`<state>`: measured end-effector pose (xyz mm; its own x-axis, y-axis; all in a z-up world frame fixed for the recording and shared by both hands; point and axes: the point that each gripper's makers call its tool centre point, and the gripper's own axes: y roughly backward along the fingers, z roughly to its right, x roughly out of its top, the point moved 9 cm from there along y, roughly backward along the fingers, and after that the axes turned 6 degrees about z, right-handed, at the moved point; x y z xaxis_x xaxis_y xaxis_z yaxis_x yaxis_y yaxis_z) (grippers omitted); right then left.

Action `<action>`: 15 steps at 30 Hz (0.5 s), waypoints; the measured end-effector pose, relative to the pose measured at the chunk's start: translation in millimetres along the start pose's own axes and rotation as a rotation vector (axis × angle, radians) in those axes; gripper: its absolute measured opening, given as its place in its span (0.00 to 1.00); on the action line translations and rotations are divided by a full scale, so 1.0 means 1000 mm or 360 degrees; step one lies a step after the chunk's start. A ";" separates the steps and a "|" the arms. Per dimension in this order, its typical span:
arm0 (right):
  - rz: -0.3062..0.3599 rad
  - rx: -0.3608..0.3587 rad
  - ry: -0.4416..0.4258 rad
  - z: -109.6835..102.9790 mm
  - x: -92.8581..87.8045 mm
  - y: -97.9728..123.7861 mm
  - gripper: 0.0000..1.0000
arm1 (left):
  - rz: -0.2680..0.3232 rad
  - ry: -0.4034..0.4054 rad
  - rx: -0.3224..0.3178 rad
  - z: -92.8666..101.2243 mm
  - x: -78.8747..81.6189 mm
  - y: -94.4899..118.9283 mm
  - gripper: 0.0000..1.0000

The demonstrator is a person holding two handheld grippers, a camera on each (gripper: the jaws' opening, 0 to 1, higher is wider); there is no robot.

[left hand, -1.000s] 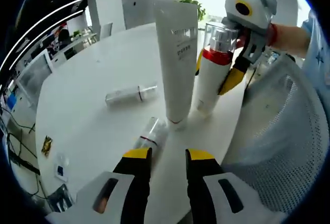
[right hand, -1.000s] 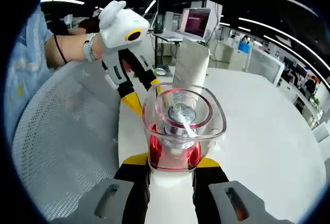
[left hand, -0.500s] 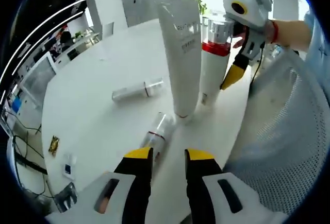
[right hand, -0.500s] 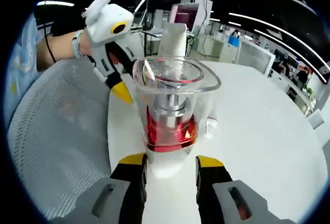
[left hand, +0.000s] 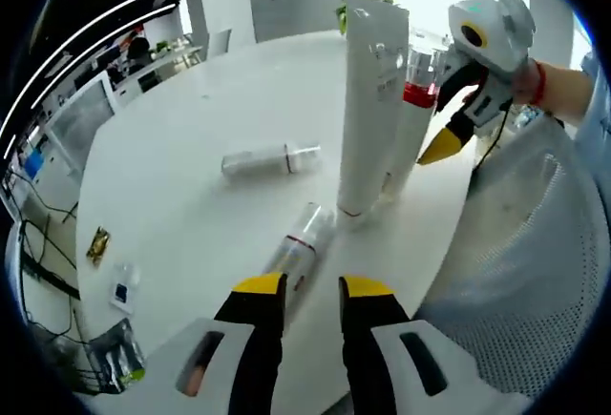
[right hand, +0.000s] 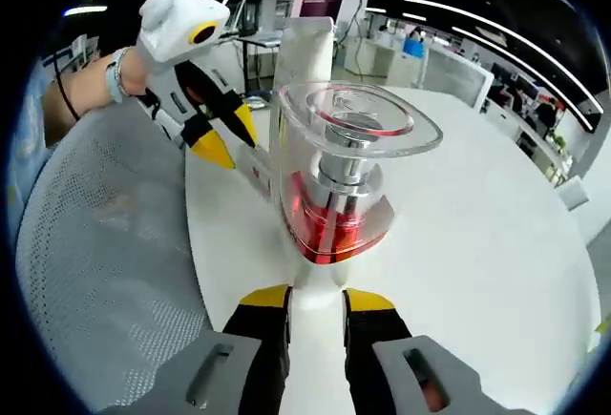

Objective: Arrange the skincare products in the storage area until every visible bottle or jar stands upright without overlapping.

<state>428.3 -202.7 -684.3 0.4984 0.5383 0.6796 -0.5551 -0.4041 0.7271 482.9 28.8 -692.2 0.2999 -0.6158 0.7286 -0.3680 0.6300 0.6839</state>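
A tall white tube [left hand: 368, 100] stands on its cap on the round white table [left hand: 181, 81]. Close at its right stands a white pump bottle [left hand: 412, 114] with a red band and clear cap. In the right gripper view this bottle [right hand: 339, 196] rises large, and its white body runs down between the jaws of my right gripper [right hand: 317, 296], shut on it. One yellow finger [left hand: 445, 145] shows beside the bottle. Two small clear bottles lie flat: one mid-table [left hand: 270, 160], one [left hand: 301, 241] just ahead of my left gripper [left hand: 312, 289], which is open and holds nothing.
A white mesh chair back [left hand: 520, 272] curves along the table's near edge, seen also as mesh [right hand: 105, 272]. Small packets [left hand: 95, 243] lie near the table's left edge. The left gripper [right hand: 227, 140] hangs over that edge, behind it the tube [right hand: 305, 52].
The red-banded bottle has gone from tilted to upright beside the tube. My right jaws stand closer together. The left camera has drawn back, so everything looks smaller.
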 end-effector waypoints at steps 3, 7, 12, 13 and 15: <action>0.0062 -0.0030 -0.0178 -0.003 0.004 0.001 0.15 | 0.0003 0.0002 -0.0006 0.001 0.000 0.000 0.22; 0.0146 -0.0085 -0.0092 -0.005 0.001 0.000 0.17 | -0.0015 -0.0003 -0.0017 0.002 -0.001 -0.002 0.22; 0.0173 -0.0077 -0.0070 -0.006 -0.003 -0.003 0.18 | -0.0043 -0.0015 -0.0032 0.003 -0.002 -0.004 0.22; 0.0170 -0.0076 -0.0066 -0.006 -0.002 -0.002 0.18 | -0.0044 -0.0015 -0.0034 0.003 -0.002 -0.004 0.22; 0.0180 -0.0080 -0.0062 -0.006 -0.001 -0.003 0.18 | -0.0049 -0.0020 -0.0033 0.003 -0.003 -0.004 0.22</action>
<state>425.1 -197.8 -687.9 0.4555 0.4617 0.7612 -0.6415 -0.4226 0.6402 481.1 26.2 -697.3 0.2998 -0.6408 0.7067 -0.3404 0.6202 0.7068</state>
